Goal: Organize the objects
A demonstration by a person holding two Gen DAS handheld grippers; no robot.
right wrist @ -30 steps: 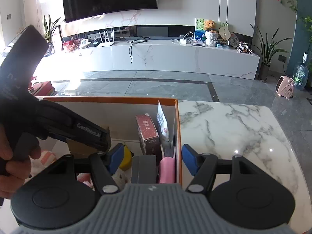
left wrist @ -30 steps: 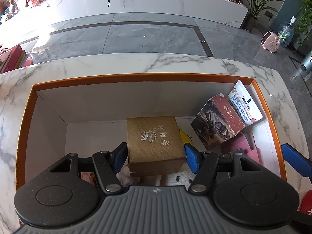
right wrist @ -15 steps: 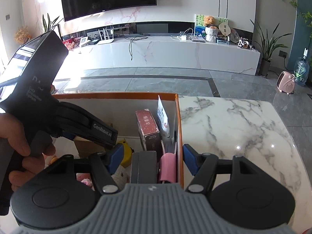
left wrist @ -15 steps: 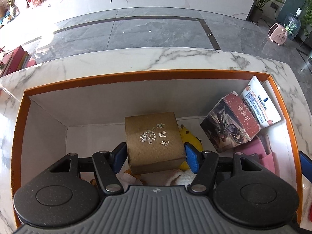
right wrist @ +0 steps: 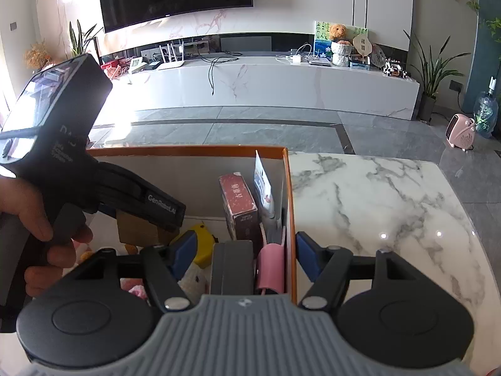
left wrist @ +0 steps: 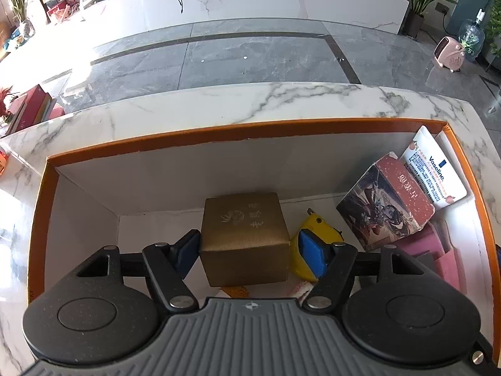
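Two claws over an orange-rimmed box (left wrist: 194, 134) on a marble table (left wrist: 219, 103).

Left claw (left wrist: 247, 252): jaws spreading, gold box (left wrist: 242, 235) between them; the left pad looks to touch its side, the right pad stands just clear, so no pinch. A yellow toy (left wrist: 313, 228) lies just right of that claw, a red carton (left wrist: 388, 206) farther right, leaning.
Right claw (right wrist: 241, 250): jaws easing apart, astride the box's right wall, gripping nothing; a grey block (right wrist: 231, 266) and pink case (right wrist: 271, 266) lie between them.
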